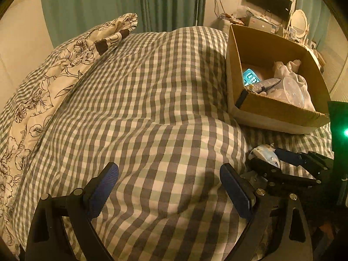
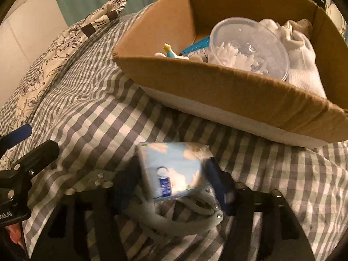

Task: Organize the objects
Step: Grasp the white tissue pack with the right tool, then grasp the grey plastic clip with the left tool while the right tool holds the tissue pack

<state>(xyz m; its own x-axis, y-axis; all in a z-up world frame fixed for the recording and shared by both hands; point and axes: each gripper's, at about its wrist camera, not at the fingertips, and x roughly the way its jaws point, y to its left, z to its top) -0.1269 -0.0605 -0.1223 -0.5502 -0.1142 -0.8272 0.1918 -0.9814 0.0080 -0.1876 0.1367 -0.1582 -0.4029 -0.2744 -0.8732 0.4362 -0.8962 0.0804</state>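
Checked bedding lies under your right gripper (image 2: pixel 171 180), clamped on a blue tissue pack (image 2: pixel 174 169); next, lift it into the far cardboard box (image 2: pixel 217 87). Left gripper (image 1: pixel 169 187) open, empty.

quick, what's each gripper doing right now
left gripper: open, nothing between its jaws.
right gripper: shut on the blue tissue pack.

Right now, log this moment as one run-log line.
right hand-held gripper: closed on blue cloud-print tissue pack | left hand-held gripper: open, empty | brown cardboard box: partly filled | phase: pickup
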